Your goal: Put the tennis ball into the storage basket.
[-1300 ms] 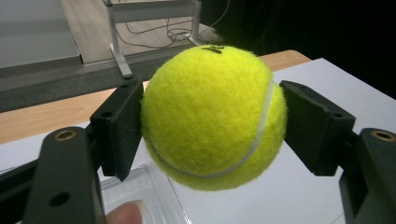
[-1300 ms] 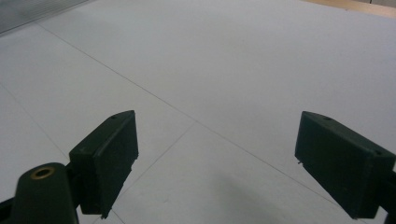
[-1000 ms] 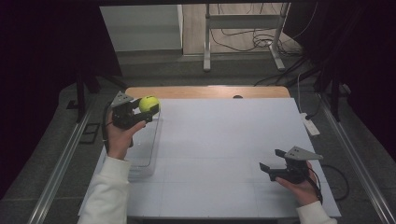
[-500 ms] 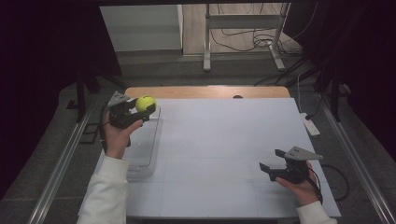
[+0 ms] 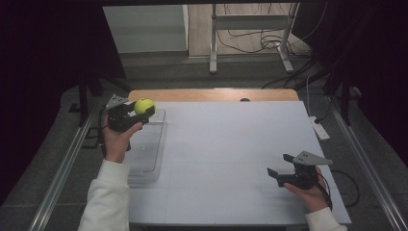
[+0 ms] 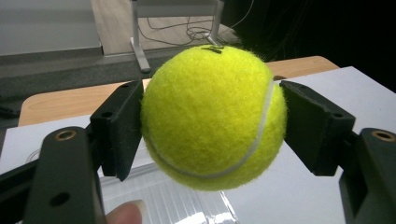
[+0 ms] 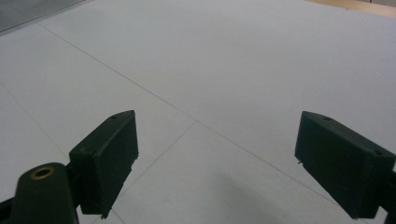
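Observation:
A yellow-green tennis ball [image 5: 144, 105] is held up in the air at the table's far left, above the far end of a clear plastic tray [image 5: 146, 153]. My left gripper [image 5: 139, 111] is shut on the tennis ball [image 6: 212, 116]; in the left gripper view both black pads press its sides. Low over the white table near the front right, my right gripper [image 5: 280, 165] is held open. Between its two wide-apart jaws in the right gripper view lies bare white tabletop [image 7: 224, 88].
The white table surface [image 5: 231, 144] has thin grid lines. A wooden strip [image 5: 211, 94] runs along its far edge. A white power strip [image 5: 319, 129] lies at the right edge. Metal rails run along both sides of the table, and a metal stand with cables is behind it.
The left hand with the ball has shifted slightly toward the left and the far side. The right hand has kept still.

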A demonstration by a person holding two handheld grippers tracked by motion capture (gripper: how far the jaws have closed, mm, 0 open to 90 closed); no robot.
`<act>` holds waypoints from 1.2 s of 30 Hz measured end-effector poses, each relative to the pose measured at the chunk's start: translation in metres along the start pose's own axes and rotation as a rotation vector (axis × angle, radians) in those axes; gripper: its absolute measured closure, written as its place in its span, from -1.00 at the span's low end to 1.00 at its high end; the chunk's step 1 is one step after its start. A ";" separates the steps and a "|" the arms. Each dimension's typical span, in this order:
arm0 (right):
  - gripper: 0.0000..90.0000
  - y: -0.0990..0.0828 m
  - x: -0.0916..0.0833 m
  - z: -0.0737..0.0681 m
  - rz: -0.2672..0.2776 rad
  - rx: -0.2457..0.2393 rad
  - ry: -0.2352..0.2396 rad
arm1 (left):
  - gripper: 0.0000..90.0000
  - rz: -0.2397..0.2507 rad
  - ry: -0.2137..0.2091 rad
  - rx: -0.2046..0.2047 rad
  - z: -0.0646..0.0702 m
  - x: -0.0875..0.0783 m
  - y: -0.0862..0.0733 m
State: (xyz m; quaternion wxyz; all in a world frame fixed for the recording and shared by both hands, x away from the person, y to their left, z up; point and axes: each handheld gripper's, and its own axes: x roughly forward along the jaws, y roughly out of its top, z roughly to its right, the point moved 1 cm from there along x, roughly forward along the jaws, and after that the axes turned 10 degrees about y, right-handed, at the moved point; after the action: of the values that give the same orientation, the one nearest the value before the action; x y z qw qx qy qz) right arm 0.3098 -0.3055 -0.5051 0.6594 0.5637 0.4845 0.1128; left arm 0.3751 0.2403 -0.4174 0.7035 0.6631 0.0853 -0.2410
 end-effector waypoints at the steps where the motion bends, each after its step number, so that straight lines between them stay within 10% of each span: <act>1: -0.69 0.000 0.000 0.000 0.000 0.000 0.000 | -0.40 0.000 0.003 -0.003 -0.001 0.000 0.000; 36: -0.69 0.000 0.001 0.000 -0.006 -0.001 -0.002 | -0.40 -0.033 0.101 -0.046 -0.030 0.011 -0.012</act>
State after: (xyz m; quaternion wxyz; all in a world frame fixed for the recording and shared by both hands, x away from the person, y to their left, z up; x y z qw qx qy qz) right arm 0.3103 -0.3052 -0.5057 0.6607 0.5619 0.4854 0.1104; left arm 0.3854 0.2671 -0.4365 0.7093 0.6566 0.1371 -0.2167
